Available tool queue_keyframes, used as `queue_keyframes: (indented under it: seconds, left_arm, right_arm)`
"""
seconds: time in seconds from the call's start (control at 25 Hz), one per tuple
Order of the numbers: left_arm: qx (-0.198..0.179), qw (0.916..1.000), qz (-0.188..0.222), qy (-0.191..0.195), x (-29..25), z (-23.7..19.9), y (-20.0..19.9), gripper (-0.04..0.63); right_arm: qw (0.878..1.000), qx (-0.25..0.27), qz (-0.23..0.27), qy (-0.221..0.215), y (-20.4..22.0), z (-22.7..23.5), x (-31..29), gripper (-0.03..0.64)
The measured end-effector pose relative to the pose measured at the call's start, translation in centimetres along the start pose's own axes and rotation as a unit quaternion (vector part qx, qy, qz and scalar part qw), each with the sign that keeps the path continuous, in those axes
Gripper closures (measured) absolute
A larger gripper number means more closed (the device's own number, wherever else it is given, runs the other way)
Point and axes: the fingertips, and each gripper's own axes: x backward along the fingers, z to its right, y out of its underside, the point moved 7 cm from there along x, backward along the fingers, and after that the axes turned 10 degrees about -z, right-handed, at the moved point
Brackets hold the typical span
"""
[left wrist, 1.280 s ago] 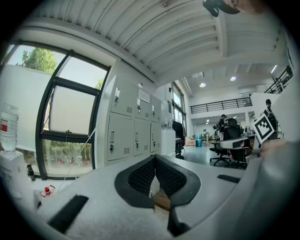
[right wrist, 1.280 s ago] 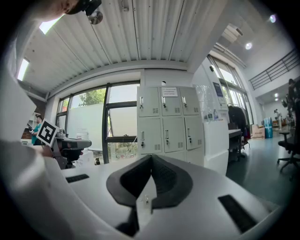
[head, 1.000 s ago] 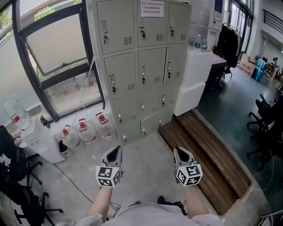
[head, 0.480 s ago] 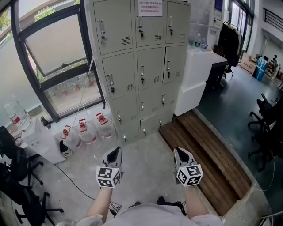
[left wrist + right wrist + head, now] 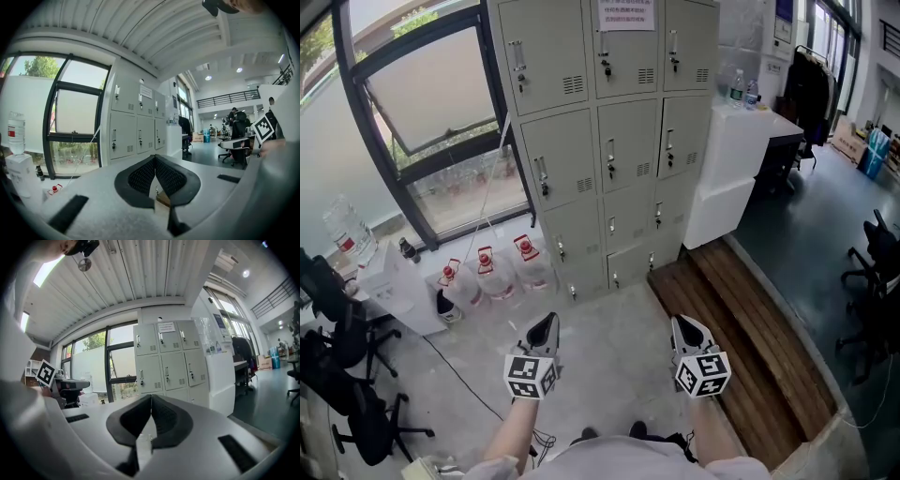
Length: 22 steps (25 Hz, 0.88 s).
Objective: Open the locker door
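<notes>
Fingers (image 5: 541,333) of the left gripper (image 5: 546,319) are clenched together on nothing in the head view, and the right gripper (image 5: 682,322) beside it looks the same, both held low over the bare concrete floor (image 5: 609,347). The locker bank (image 5: 609,141) stands at the far side, well apart from both tools, with every door shut and a small latch handle (image 5: 610,159) on each. Water bottles (image 5: 487,272) sit on the floor to its left under the window (image 5: 422,94), and a wooden platform (image 5: 741,328) runs along the right. The left gripper view shows its jaws meeting at the tip with nothing between them, and the lockers (image 5: 138,129) lie far ahead, slightly left. The right gripper view shows the same closed, empty jaws, with the lockers (image 5: 168,362) far off and straight ahead. By my reading the approach is the step in hand, with no door touched yet. I cannot tell which door is meant. The next move likely calls for getting near, raising one gripper to a handle, parting its jaws around it, then pulling the door outward.
</notes>
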Motion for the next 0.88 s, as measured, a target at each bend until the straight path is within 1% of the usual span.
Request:
queue_keyframes:
  seconds: [0.12, 0.24, 0.36, 0.52, 0.68, 0.88]
  left_arm:
    - [-0.005, 0.9999, -0.002, -0.016, -1.3, 1.1, -0.4, 0.586]
    - [-0.006, 0.9997, -0.005, -0.024, -2.6, 2.7, -0.7, 0.586]
    - [-0.009, 0.9997, -0.002, -0.024, -4.0, 4.3, -1.4, 0.586]
    - [-0.012, 0.9998, -0.003, -0.015, -6.1, 5.8, -2.0, 0.586]
    - [-0.012, 0.9997, -0.006, -0.019, -7.9, 5.8, -2.6, 0.587]
    - [-0.017, 0.9997, 0.002, -0.016, -10.6, 4.7, -3.6, 0.587]
  right_arm:
    - [1.0, -0.004, 0.007, -0.006, -0.2, 2.0, -0.5, 0.603]
    - [1.0, 0.0, 0.005, -0.021, -0.5, 4.0, -0.8, 0.604]
    - [0.999, 0.004, 0.004, -0.035, -1.0, 5.7, -1.0, 0.604]
    - [0.999, 0.007, 0.01, -0.038, -1.5, 7.6, -1.4, 0.603]
    - [0.999, 0.004, 0.011, -0.039, -2.0, 9.0, -2.4, 0.604]
    - [0.999, 0.01, 0.012, -0.034, -3.0, 10.4, -4.9, 0.603]
